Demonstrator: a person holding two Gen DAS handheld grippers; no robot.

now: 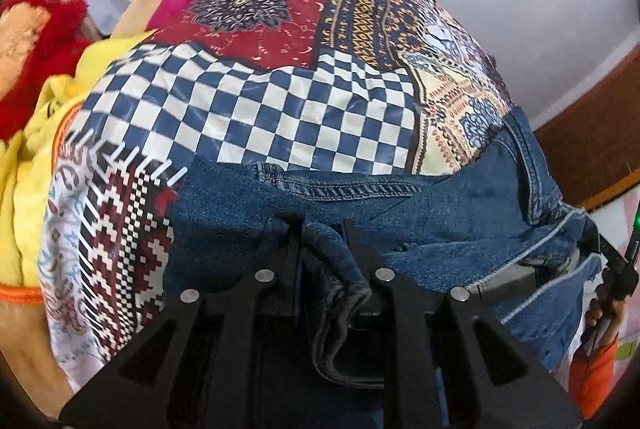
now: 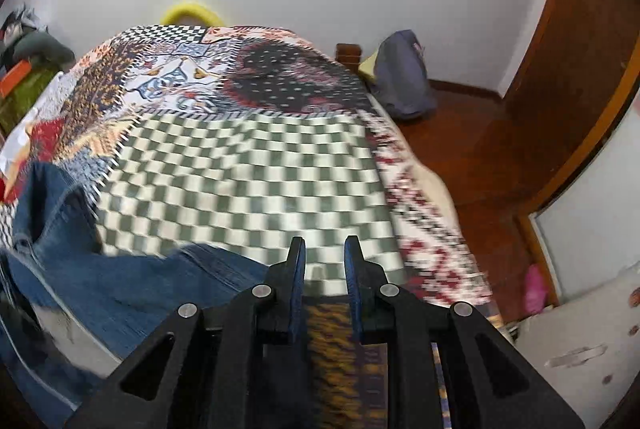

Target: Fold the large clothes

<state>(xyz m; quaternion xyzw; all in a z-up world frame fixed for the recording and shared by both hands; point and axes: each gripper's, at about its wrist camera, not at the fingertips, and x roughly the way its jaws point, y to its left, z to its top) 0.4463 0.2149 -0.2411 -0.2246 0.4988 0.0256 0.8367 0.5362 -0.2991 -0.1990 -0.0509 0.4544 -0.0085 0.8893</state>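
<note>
My left gripper (image 1: pixel 322 229) pinches a bunched fold of the denim garment (image 1: pixel 420 217), which lies across the near edge of the patchwork bedspread (image 1: pixel 256 109). My right gripper (image 2: pixel 325 249) hangs over the checkered patch with its jaws nearly together and nothing between them; the denim lies off to its left
</note>
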